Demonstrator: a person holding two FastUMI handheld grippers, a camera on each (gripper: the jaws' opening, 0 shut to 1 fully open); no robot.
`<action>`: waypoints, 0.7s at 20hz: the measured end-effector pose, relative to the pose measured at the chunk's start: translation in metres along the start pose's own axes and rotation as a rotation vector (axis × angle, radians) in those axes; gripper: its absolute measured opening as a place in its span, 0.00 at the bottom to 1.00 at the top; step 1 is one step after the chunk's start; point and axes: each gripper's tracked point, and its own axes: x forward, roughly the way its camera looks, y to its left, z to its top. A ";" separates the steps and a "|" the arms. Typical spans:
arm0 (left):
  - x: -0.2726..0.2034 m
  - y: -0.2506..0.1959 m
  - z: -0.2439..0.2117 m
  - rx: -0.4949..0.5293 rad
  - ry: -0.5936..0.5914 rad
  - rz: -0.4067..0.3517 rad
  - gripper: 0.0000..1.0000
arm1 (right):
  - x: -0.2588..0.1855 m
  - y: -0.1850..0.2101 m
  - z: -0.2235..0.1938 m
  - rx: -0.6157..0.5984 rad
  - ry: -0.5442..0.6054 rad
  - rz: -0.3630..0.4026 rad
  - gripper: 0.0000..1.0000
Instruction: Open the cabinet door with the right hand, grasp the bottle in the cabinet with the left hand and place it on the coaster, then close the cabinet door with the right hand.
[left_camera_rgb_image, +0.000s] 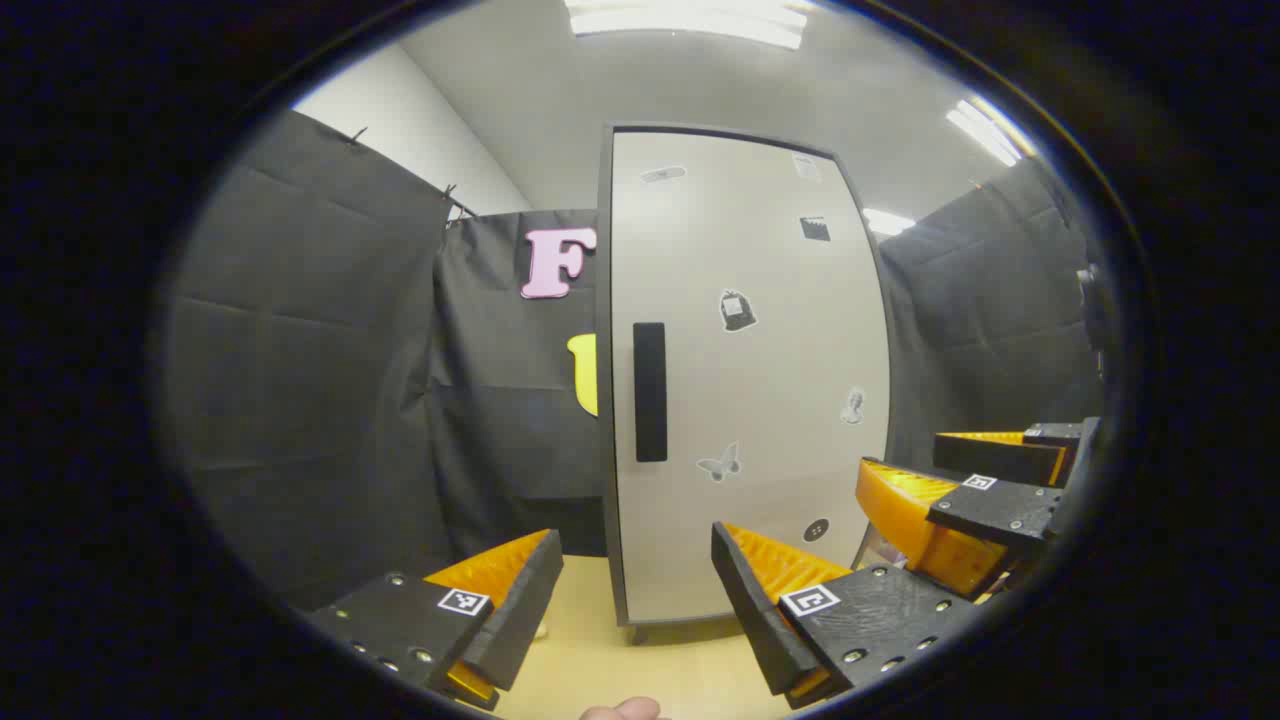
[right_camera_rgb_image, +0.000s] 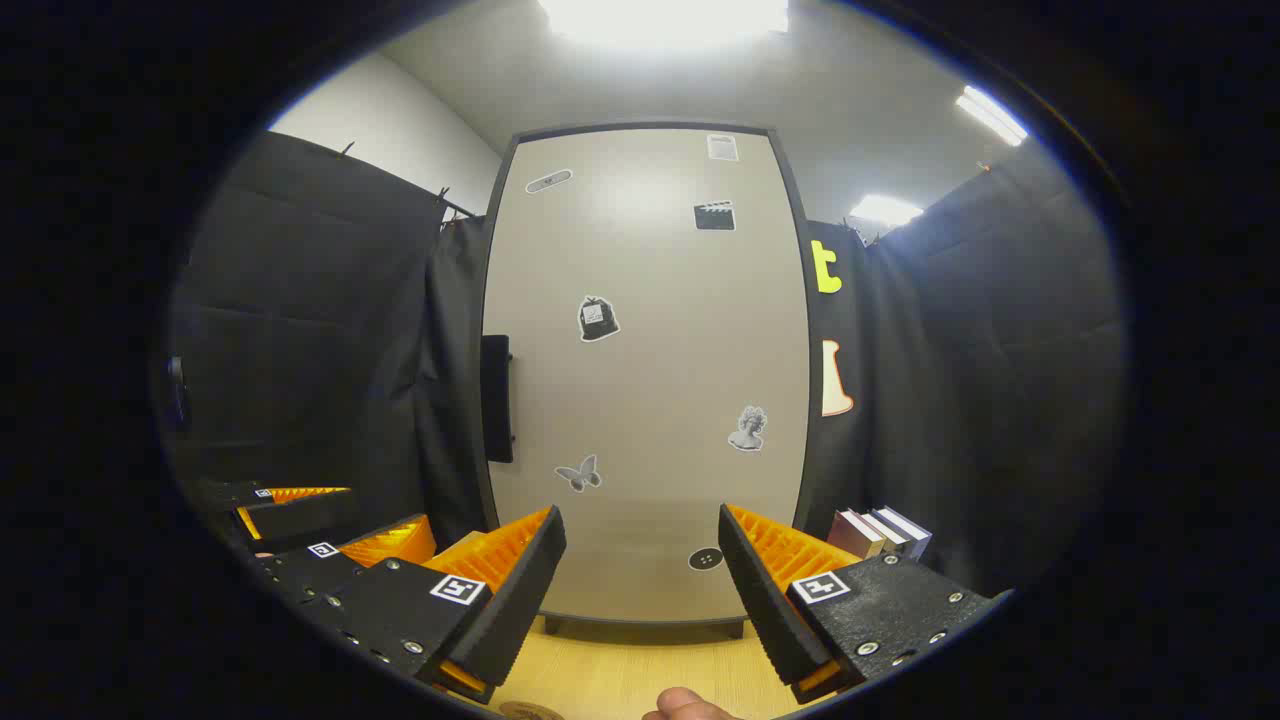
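Note:
The tall beige cabinet (left_camera_rgb_image: 745, 380) stands on the wooden table with its door shut, so the bottle inside is hidden. A black vertical handle (left_camera_rgb_image: 650, 392) runs along the door's left edge. My left gripper (left_camera_rgb_image: 636, 535) is open, a short way in front of the door and low down. My right gripper (left_camera_rgb_image: 905, 455) hovers to its right, close to the door. In the right gripper view the same door (right_camera_rgb_image: 650, 380) and handle (right_camera_rgb_image: 497, 398) face me. My right gripper (right_camera_rgb_image: 640, 514) is open and empty there. The left gripper (right_camera_rgb_image: 340, 515) shows at lower left.
Black cloth walls close in behind and on both sides of the cabinet. A few books (right_camera_rgb_image: 880, 530) stand to the cabinet's right. The pale wooden table (right_camera_rgb_image: 620, 670) lies below the fingers, with a brown round edge (right_camera_rgb_image: 530, 711) at its near rim. Small stickers dot the door.

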 end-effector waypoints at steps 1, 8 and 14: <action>-0.004 0.000 0.001 0.001 -0.001 0.004 0.87 | 0.001 -0.003 -0.004 -0.013 0.016 -0.016 0.96; -0.018 0.002 0.006 0.029 -0.009 -0.003 0.90 | 0.000 0.011 -0.016 -0.002 0.047 0.011 0.95; -0.018 0.016 -0.003 0.051 0.026 0.042 0.90 | -0.001 0.022 -0.022 -0.011 0.054 0.042 0.95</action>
